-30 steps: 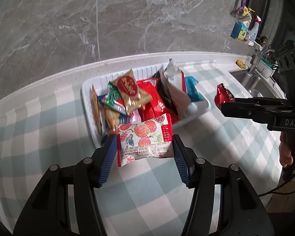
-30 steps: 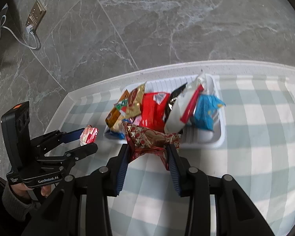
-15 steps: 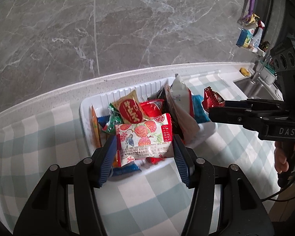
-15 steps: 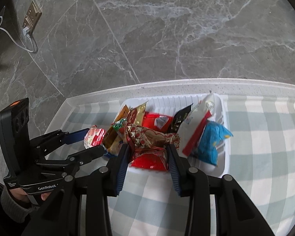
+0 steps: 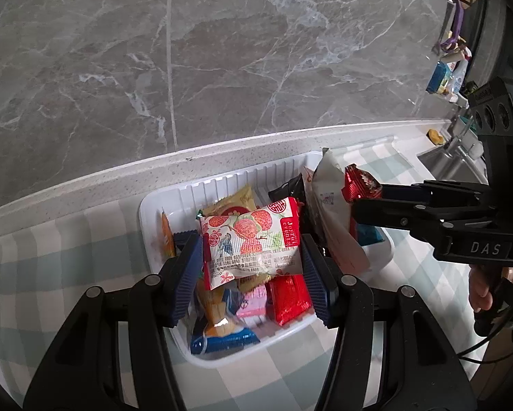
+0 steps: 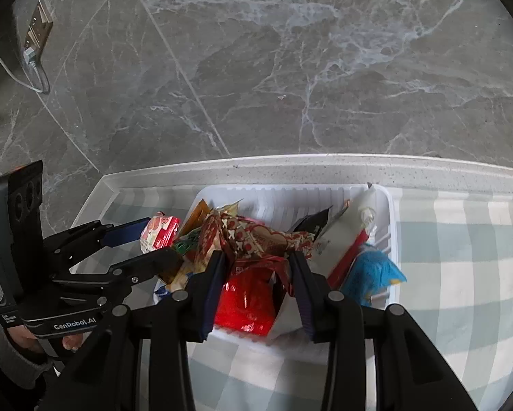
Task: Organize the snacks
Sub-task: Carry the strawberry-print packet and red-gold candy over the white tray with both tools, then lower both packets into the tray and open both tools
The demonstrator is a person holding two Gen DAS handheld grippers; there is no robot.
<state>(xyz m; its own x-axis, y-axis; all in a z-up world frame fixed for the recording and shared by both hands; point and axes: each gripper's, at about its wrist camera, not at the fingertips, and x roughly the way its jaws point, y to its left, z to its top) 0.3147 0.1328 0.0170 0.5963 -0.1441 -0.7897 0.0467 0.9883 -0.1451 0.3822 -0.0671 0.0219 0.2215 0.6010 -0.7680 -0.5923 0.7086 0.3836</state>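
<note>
A wall of grey marble tiles [image 5: 256, 51] stands behind a pale speckled counter edge, and the counter carries a cloth with light green and white checks [image 5: 68, 246]. On this cloth sits a white plastic tray [image 5: 147, 212] with ribbed walls, full of snack packets. The left gripper [image 5: 253, 267] hangs over the near part of the tray, and its blue pads are pressed on both short sides of a white packet with red lychee pictures [image 5: 253, 239], which it holds flat above the other snacks. The right gripper [image 6: 258, 274] is also over the tray, and its jaws are closed on a crinkled red and gold foil wrapper [image 6: 263, 236], which is lifted above a shiny red packet [image 6: 246, 301]. In the tray, a tall white pouch [image 6: 345, 236] leans against the right wall, a blue packet [image 6: 373, 274] lies just beside it at the near right corner, and a black packet [image 6: 313, 222] stands between the pouch and the foil wrapper. In the left wrist view, a pink packet [image 5: 253, 304] and a blue one [image 5: 222, 339] lie under the lychee packet near the front wall. At the far right a sink [image 5: 445, 164] is partly visible.
</note>
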